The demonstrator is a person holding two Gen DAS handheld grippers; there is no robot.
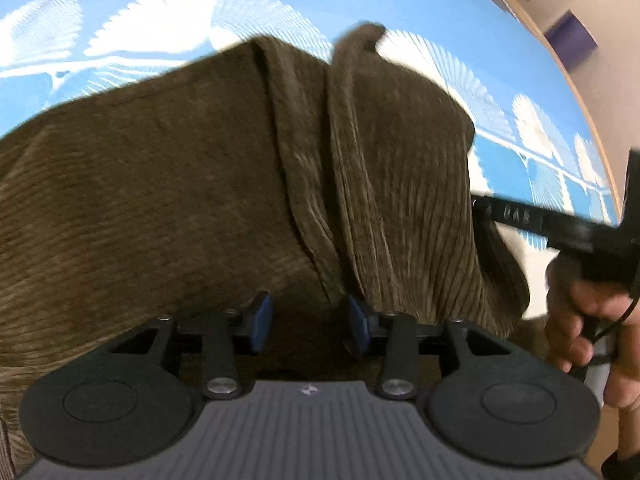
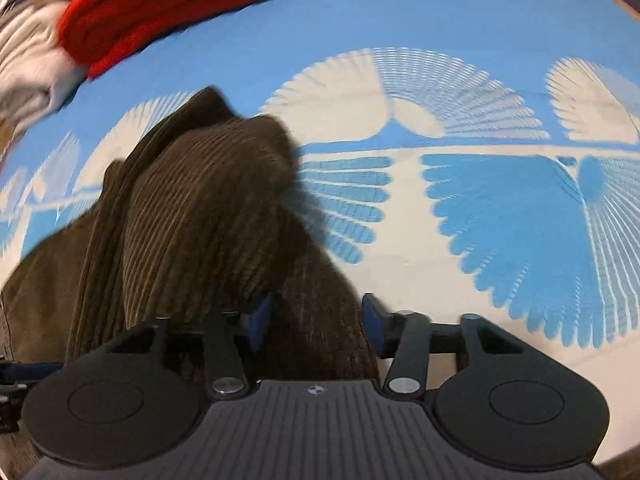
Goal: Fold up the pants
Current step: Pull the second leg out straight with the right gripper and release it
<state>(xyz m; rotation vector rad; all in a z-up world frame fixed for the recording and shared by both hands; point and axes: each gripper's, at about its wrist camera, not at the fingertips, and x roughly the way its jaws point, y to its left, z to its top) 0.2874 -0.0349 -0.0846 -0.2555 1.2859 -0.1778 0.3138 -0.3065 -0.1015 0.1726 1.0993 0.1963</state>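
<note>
While the brown ribbed corduroy pants (image 1: 192, 184) lie bunched on the blue tablecloth with white fan-shaped prints (image 1: 432, 4) that covers the table, the left tongs (image 1: 308, 326) hang just over the fabric with their 2 blue-padded jaws apart; a dark fold of the cloth sits in the gap, and neither pad clearly presses on it. Beyond them a thick ridge of the pants runs away toward the far edge of the table, ending in a small raised flap.

At the right edge of the left wrist view, a hand (image 1: 580, 332) holds the black handle of the other tool beside the pants.

From the right wrist view, the right tongs (image 2: 318, 320) also stand parted, with corduroy filling the gap between the pads; whether they pinch it I cannot tell. Farther off, near the far left corner, lie a red knitted garment (image 2: 168, 4) and a white crumpled cloth (image 2: 32, 60).
</note>
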